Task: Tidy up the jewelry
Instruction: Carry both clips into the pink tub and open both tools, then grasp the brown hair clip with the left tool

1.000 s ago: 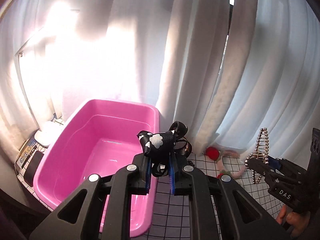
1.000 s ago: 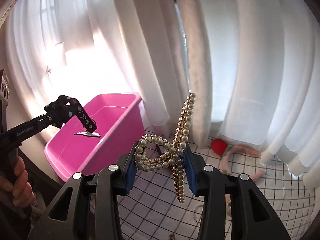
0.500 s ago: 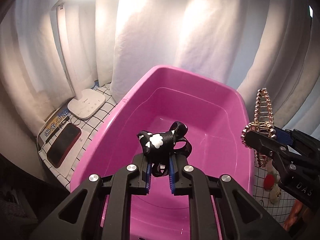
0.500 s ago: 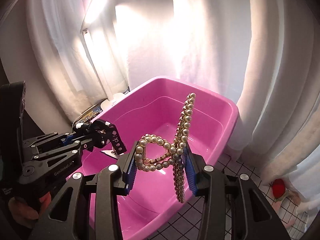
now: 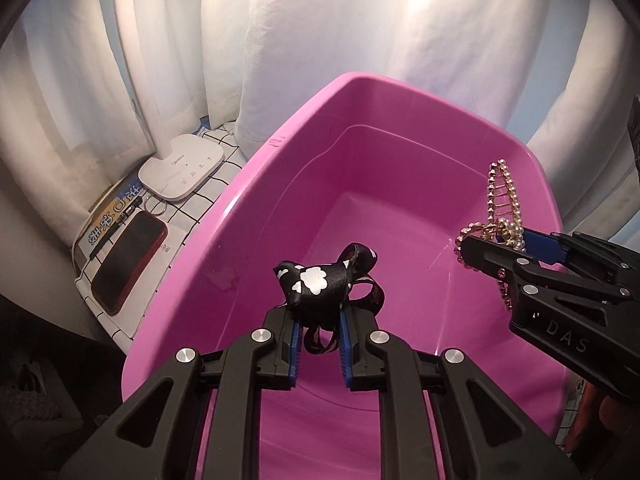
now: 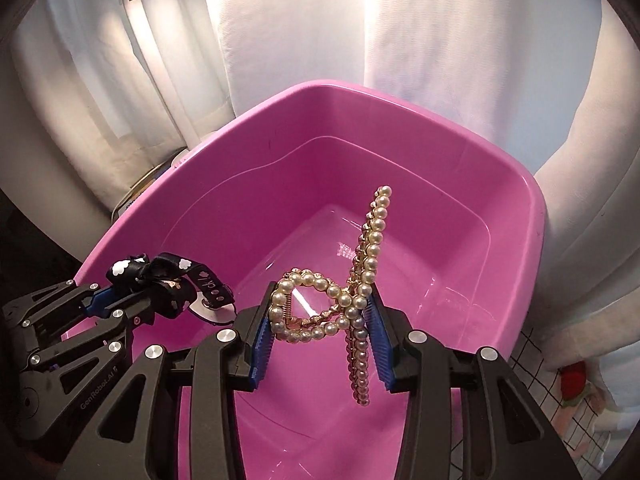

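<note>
Both claws hang over the pink bin [image 5: 400, 152], whose bare floor lies straight below them. The left claw [image 5: 318, 322] grips a black bow clip [image 5: 320, 284]; the right claw [image 6: 320, 320], beside it, grips an upright pearl clip [image 6: 360, 280].

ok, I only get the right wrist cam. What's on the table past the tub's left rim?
Observer: A phone lies flat beside the tub.
Operator: Anything else there?
Observer: A white lamp base stands behind the phone, by the curtain.
Operator: How is the left claw gripping the bow?
Observer: The left claw pinches only the ribbon loops under the bow; the knot sits above the pads.
</note>
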Available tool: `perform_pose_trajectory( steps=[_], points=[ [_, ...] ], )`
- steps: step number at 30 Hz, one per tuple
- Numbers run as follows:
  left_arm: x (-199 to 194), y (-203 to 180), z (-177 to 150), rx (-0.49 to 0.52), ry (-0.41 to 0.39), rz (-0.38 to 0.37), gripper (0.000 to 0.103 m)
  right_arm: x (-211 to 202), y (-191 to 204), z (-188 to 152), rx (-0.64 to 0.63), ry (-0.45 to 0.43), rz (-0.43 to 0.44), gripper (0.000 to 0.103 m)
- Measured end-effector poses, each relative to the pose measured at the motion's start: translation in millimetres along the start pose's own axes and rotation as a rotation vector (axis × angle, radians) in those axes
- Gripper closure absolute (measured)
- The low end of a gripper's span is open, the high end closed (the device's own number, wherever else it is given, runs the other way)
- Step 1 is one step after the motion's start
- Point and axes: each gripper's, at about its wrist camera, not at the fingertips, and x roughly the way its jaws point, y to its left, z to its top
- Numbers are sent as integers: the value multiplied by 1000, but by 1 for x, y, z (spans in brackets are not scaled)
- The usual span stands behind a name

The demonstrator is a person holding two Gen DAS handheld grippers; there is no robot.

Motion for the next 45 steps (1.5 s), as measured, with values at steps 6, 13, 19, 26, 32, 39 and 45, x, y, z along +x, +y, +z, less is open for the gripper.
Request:
perform_pose_trajectory(
  steps=[6, 13, 19, 26, 32, 39, 45],
  points=[
    [8, 0, -3, 1, 22, 7, 75, 13, -4, 4, 18, 38, -9, 61],
    [-7, -1, -4, 17, -48, 45, 19, 0, -2, 6, -12, -2, -66, 45],
    [-13, 2, -6, -4, -48, 56, 14, -9, -8, 0, 6, -8, -64, 45],
    [-30, 6, -12, -61, -74, 41, 10, -23, -10, -11, 49, -41, -43, 45],
    [-57, -2, -18, -60, -146, 45, 8, -56, -15, -30, 104, -115, -17, 45],
    [-87, -35, -26, -2, -192, -33, 8, -108, -49, -71, 189, -196, -14, 44],
    [-111, -73, -39, 19, -216, -172, 6, -160, -116, -145, 337, -240, -101, 43]
  ],
)
